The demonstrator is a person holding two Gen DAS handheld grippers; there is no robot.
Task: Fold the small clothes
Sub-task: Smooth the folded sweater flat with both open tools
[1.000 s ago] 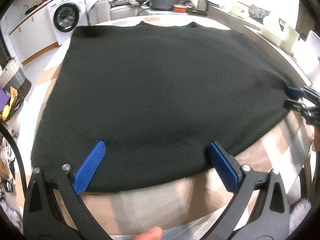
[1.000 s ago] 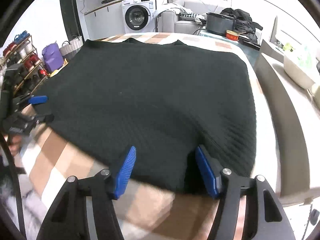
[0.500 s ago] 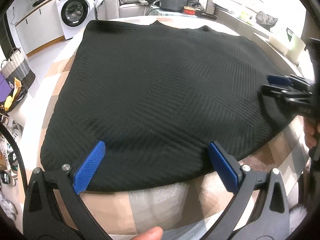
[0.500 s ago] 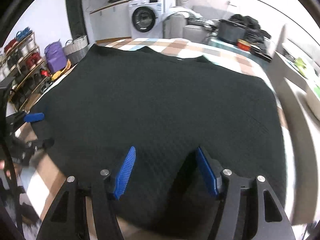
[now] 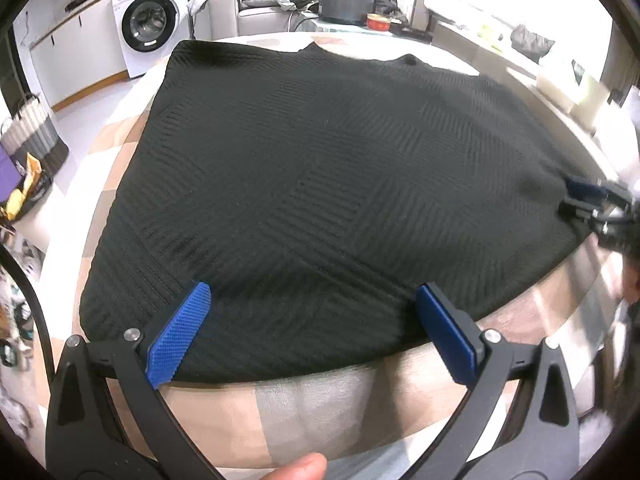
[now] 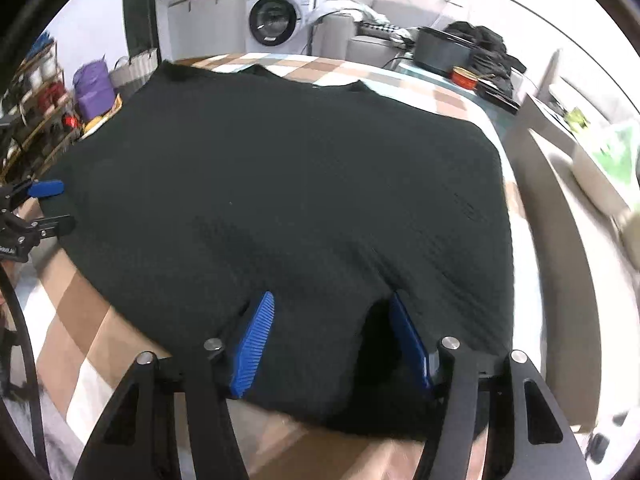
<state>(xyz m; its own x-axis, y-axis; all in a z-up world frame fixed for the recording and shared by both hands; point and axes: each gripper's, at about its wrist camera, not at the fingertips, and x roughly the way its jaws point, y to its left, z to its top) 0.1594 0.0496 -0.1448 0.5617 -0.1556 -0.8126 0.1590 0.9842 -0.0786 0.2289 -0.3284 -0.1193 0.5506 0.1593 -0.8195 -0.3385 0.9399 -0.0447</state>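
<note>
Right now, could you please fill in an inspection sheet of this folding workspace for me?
Surface: checked cloth, mostly covered.
Job's things: black garment spread flat, unfolded.
Clutter: nothing seen on the cloth.
Grippers: left gripper open over the near hem; right gripper open, its jaws having just closed a little, garment edge between the fingers.
Cables: black cable at left.
Surroundings: washing machine, sofa, dark pot.

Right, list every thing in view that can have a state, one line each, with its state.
black garment: spread flat on the checked cloth, unfolded, near hem between both grippers.
left gripper: open wide over the near hem, pads not pressing.
right gripper: open, jaws just closed a little, fabric bunched between the pads.
washing machine: door shut.
dark pot: lid on.
</note>
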